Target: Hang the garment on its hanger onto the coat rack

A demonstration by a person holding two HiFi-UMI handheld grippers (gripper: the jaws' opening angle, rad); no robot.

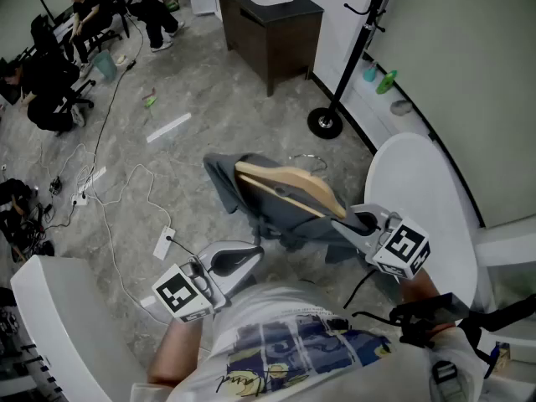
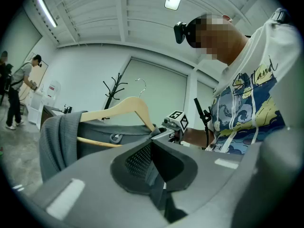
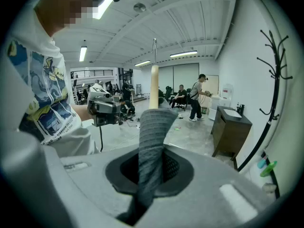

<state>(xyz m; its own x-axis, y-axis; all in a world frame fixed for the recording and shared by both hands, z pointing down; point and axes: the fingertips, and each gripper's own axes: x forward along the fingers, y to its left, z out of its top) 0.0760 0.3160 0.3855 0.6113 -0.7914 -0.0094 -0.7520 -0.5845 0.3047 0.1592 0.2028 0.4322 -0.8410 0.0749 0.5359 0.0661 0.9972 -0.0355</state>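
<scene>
Both claws are clamped on the grey garment (image 1: 228,187), the left gripper (image 1: 243,256) pinching its near-left fabric and the right gripper (image 1: 362,222) its near-right fabric, so it hangs between them on the wooden hanger (image 1: 289,189) just in front of you. The hanger's long axis runs from far left to near right, its metal hook (image 1: 308,159) on the far side, and the coat rack (image 1: 358,44) stands well beyond it to the far right, nearer your right gripper. No brand or label reads on the garment; only cursive lettering on your T-shirt (image 1: 310,350) shows, too partial to read.
</scene>
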